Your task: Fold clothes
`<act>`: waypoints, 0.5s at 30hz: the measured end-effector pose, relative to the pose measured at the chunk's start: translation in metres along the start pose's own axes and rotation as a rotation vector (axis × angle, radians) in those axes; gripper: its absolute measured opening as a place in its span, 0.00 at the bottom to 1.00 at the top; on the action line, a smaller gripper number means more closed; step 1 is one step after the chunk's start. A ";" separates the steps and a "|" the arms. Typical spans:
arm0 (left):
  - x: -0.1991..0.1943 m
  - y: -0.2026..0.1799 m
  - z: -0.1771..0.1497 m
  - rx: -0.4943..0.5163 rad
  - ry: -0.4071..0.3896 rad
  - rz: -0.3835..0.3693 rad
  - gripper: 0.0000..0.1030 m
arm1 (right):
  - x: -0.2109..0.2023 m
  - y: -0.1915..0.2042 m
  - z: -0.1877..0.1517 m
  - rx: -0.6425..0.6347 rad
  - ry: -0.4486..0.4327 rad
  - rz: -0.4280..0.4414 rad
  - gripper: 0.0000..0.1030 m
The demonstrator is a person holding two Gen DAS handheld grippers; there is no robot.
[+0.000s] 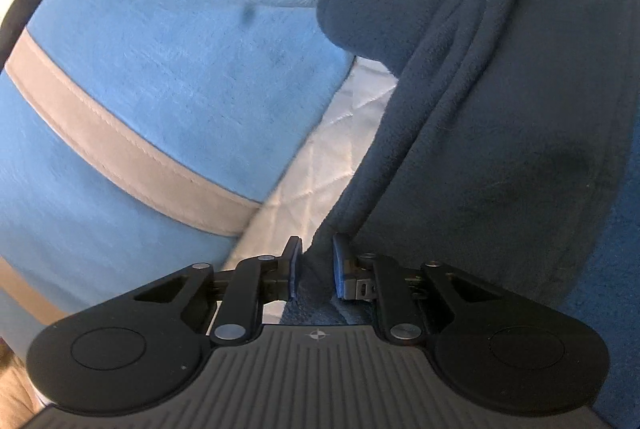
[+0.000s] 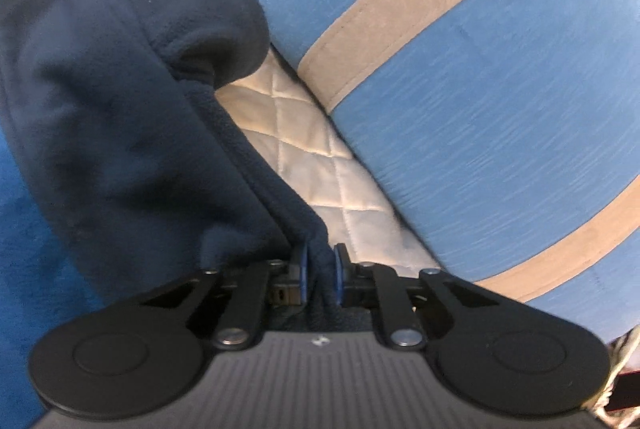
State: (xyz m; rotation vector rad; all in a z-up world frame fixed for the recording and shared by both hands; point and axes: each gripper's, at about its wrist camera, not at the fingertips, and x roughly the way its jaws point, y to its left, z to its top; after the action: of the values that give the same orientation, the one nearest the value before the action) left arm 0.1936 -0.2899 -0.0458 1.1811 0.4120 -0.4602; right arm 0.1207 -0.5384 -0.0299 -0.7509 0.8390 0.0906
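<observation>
A dark navy fleece garment (image 1: 500, 89) fills the right of the left wrist view and lies on a white quilted surface (image 1: 320, 165). My left gripper (image 1: 318, 265) is shut on a thin edge of this fleece, which runs up from between its blue pads. In the right wrist view the same navy fleece garment (image 2: 120, 117) spreads over the left half. My right gripper (image 2: 320, 269) is shut on a hem of it, with the cloth bunched between the pads.
A big light-blue cushion with a grey band (image 1: 140, 69) presses close on the left of the left wrist view. The same cushion (image 2: 480, 89) fills the right of the right wrist view. A strip of quilted surface (image 2: 312, 149) separates it from the fleece. Bright blue fabric (image 2: 24, 229) lies beneath.
</observation>
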 end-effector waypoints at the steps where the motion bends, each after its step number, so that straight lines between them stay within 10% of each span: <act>1: 0.002 0.003 0.001 -0.015 -0.001 -0.002 0.17 | 0.001 0.000 0.001 0.000 -0.003 -0.013 0.12; 15: 0.042 0.033 0.018 -0.158 0.042 0.010 0.05 | 0.016 -0.010 0.014 0.016 -0.031 -0.117 0.11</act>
State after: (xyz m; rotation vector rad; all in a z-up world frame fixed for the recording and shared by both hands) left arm 0.2478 -0.3023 -0.0370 1.0403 0.4698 -0.3876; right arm 0.1443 -0.5398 -0.0297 -0.7798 0.7641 -0.0086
